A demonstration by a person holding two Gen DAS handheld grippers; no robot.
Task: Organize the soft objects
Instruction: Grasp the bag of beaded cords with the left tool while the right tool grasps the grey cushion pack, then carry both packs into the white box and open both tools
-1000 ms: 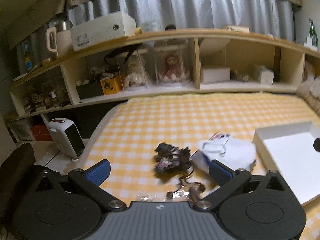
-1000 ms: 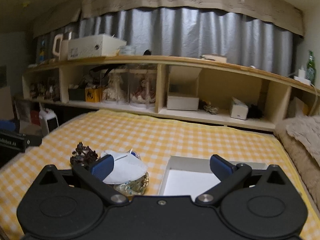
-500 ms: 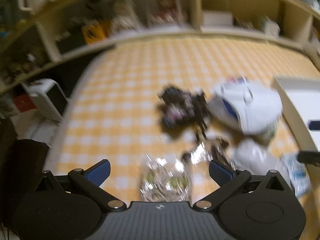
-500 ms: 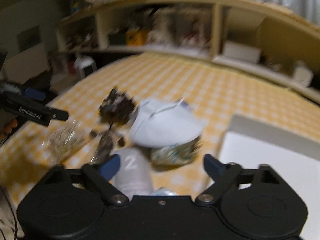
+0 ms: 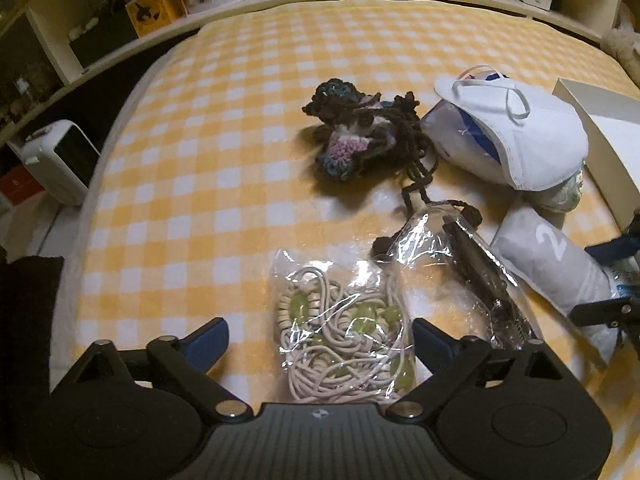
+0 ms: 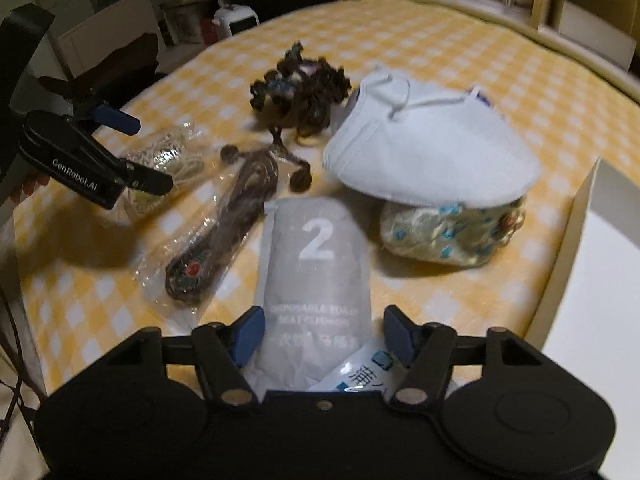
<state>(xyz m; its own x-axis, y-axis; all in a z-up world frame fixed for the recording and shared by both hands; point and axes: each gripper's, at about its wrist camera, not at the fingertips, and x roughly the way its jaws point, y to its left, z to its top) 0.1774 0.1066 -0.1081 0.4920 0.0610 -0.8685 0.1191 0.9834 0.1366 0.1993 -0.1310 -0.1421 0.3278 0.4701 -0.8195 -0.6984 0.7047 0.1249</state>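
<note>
**Two soft packs lined up, neither one grabbed yet**

Between the right gripper's blue pads sits the grey pack with the big "2" on it, flat on the checked blanket. The jaws have just been closing in around it, but I still see a sliver of gap on each side, so no squeeze yet. Looks like a light, squashy, plastic-wrapped pack, probably a bit slick. I'd pinch it across the near end, where it's narrow enough to fit.

Over on the left, the left gripper stands nearly full wide, having just closed a touch, with the cord bag lying between its pads, untouched. Crinkly clear film with loose cord inside: feather-light and floppy, so I'd grab through the bunched middle, not a corner.

White box is just right of the pile, my guess for where stuff goes.
</note>
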